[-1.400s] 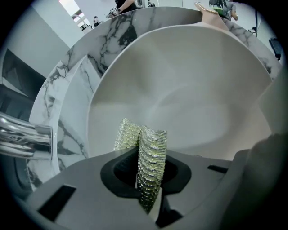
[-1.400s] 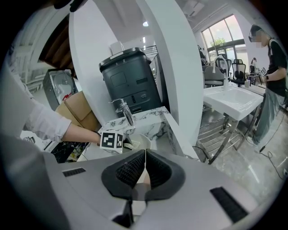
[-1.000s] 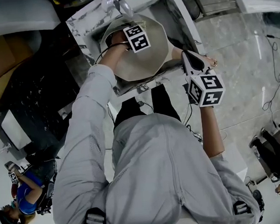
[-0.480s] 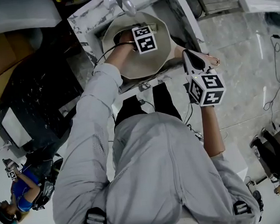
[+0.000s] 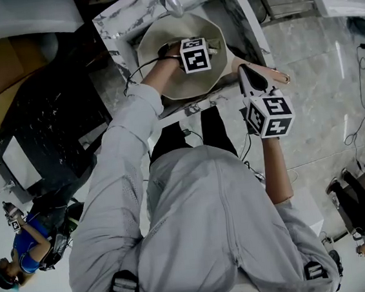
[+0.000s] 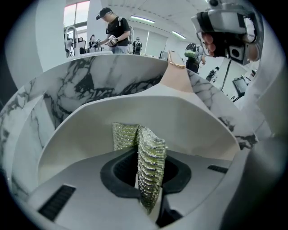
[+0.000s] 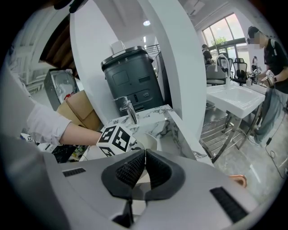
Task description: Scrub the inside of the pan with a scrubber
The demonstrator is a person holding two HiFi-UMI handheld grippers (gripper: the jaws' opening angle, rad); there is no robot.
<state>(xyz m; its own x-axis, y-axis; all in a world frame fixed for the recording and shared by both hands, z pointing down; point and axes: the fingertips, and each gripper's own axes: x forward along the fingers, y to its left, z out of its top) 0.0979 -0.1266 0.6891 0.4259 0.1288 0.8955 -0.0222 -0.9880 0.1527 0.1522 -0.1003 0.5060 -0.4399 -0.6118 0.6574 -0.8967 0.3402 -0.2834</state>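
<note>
**Scrubber pinched inside the pan**

The left gripper (image 6: 143,179) clamps a crumpled green-gold mesh scrubber (image 6: 150,164). The scrubber's long axis runs along the jaws, its far end pointing at the cream-white pan's (image 6: 193,121) inner wall. The right gripper's (image 7: 144,155) jaws press together near the copper-toned handle (image 7: 238,180).

Light is bright and even. It comes from ceiling strips (image 6: 143,19) in the left gripper view and from tall windows (image 7: 220,31) in the right gripper view, where the panes wash out to white. In the head view the polished floor (image 5: 320,95) carries soft glare. All three views bend strongly at the edges and fall to black corners. The scrubber (image 6: 150,170) is sharp, and the pan (image 6: 90,134) wall behind it is evenly lit. Distant people look small and soft.
</note>
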